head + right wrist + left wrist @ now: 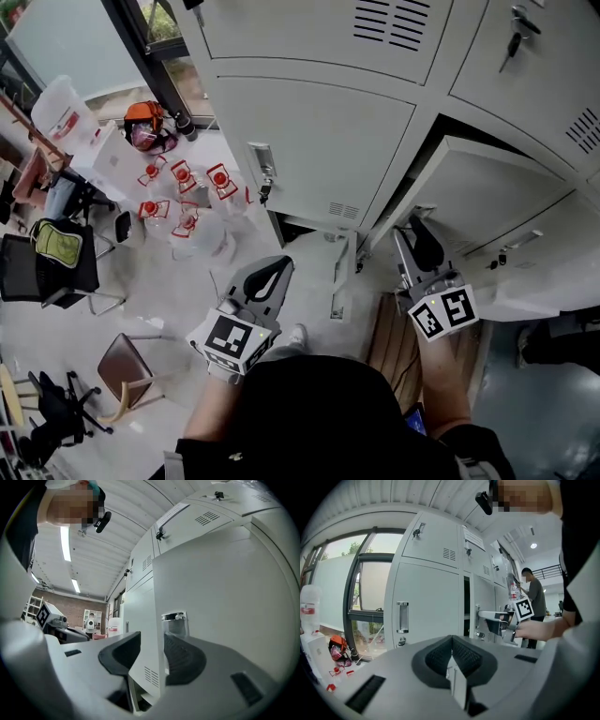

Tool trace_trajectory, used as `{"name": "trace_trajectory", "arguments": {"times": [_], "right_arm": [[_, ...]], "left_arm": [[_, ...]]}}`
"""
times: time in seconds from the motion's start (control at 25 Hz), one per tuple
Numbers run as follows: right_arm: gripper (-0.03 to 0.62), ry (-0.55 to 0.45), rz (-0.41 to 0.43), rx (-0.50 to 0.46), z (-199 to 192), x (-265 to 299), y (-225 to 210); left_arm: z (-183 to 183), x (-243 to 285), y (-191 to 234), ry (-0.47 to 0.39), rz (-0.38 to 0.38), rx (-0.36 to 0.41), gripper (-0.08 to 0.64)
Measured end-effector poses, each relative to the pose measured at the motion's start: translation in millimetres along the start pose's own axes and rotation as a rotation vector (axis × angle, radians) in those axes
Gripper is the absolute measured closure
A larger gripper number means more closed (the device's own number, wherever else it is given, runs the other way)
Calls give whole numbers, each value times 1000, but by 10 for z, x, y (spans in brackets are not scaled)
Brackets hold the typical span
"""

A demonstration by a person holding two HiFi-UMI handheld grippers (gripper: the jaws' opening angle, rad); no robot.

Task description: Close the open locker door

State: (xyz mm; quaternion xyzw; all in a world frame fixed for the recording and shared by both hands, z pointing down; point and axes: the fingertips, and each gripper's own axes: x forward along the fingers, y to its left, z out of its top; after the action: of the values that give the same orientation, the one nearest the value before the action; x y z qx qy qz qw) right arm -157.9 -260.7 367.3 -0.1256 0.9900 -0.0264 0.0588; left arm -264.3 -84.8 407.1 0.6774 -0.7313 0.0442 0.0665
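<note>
The open locker door [487, 187] swings out from the grey locker bank at the right of the head view. My right gripper [419, 239] is at the door's free edge, below the dark opening. In the right gripper view the door's edge [150, 634] fills the gap of the right gripper [152, 656], a pad on each side, and its recessed handle [174, 620] sits just above. My left gripper [272, 278] hangs lower left, away from the door, shut and empty. The left gripper view has the left gripper [452, 654] pointing at the lockers, with the dark opening [466, 606] beyond.
Closed locker doors [309, 150] fill the bank to the left of the open one. Several red-capped water jugs [187, 211] stand on the floor by the window. Chairs [56, 258] and a brown seat [127, 366] are at left. A person [532, 597] stands far off.
</note>
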Motion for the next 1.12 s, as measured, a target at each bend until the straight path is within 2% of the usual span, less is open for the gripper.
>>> {"name": "trace_trajectory", "arguments": {"times": [0.52,1.12], "right_arm": [[423,21,3,34,-221,301,-211],[423,23,-15,23,-242,384,-270]], "left_arm": [[-140,-106,123,29,73,-25,538],[-145,-70,163,37,71,-22,538]]}}
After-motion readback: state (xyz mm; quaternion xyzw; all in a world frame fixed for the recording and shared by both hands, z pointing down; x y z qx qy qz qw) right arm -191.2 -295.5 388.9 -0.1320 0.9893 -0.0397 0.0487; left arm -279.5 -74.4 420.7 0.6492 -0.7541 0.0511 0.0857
